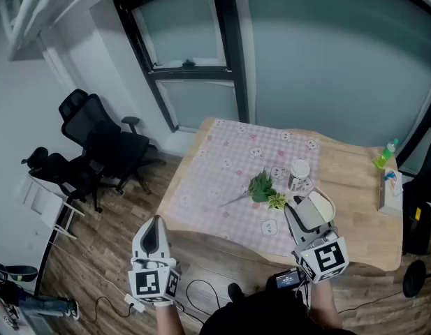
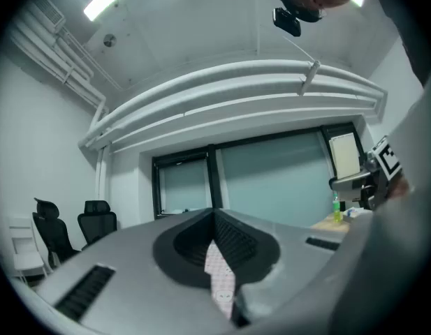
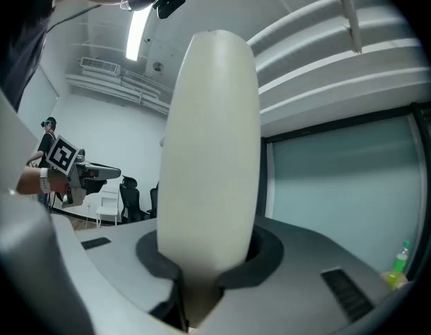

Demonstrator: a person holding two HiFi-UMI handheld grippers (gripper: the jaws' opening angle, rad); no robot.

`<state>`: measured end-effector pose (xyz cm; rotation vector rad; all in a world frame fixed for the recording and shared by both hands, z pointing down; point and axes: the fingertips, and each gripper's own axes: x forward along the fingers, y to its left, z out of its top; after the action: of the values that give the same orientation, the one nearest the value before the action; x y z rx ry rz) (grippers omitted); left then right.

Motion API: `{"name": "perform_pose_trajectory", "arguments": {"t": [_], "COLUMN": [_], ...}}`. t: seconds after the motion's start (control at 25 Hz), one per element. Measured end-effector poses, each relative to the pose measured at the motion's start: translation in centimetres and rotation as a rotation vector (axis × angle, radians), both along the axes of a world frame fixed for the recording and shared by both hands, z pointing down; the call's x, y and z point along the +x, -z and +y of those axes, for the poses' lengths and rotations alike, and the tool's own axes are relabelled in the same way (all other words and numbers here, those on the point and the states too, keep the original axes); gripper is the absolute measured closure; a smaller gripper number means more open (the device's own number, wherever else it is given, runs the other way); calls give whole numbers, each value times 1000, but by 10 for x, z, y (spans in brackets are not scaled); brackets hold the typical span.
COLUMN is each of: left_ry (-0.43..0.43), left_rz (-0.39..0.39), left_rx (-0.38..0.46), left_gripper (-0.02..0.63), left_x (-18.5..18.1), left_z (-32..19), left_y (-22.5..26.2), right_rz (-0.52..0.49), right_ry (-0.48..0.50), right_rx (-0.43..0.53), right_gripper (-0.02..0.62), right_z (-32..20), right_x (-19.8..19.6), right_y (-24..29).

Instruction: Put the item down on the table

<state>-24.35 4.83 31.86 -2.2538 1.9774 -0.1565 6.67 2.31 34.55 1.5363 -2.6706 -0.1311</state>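
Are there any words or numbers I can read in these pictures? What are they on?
No word or number can be read.
Left marker cube and right marker cube: black-and-white square patterns, not letters.
Green plastic bottle: label too small.
White cardboard box beside it: coloured print too small.
White-lidded jar: label blurred.
Cream-white rounded item: no print shows.

1. A cloth (image 1: 222, 180) lies on the left part of the table (image 1: 355, 211).
2. A plant (image 1: 260, 187) lies on the cloth, with a jar (image 1: 299, 173) just right of it.
3. A bottle (image 1: 385, 153) stands at the far right corner, with a box (image 1: 390, 187) near it.
4. Chairs (image 1: 96, 138) stand left of the table, and a window (image 1: 194, 68) is behind it.
5. The right gripper (image 1: 299, 215), with a dish (image 1: 320, 204) in it, is over the near right side. The left gripper (image 1: 155, 225) is over the floor (image 1: 131, 208).
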Motion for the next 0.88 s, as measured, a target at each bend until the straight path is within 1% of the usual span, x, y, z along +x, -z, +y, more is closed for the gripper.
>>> {"name": "perform_pose_trajectory", "arguments": {"t": [0.2,0.4,0.6,0.72,0.88], "left_ry": [12,26,20,17,26], "left_rz": [-9,-31,-55,-75,-102], "left_rx": [0,-8,-23,-59,-108], "left_gripper": [607,607,607,607,606], "left_x": [12,29,48,62,73], "left_z": [3,5,5,10,17], "left_y": [-4,-4,-1,-11,-34], "right_rz": [-9,-33,-54,-75,-112], "right_ry": [16,8,29,59,88], "right_rx": [-10,-21,-30,-49,-37], "right_gripper": [491,491,489,489,489], "right_z": [4,8,12,17,12], "right_x": [12,29,44,55,65], "right_y": [-8,-14,-17,-25,-29]}}
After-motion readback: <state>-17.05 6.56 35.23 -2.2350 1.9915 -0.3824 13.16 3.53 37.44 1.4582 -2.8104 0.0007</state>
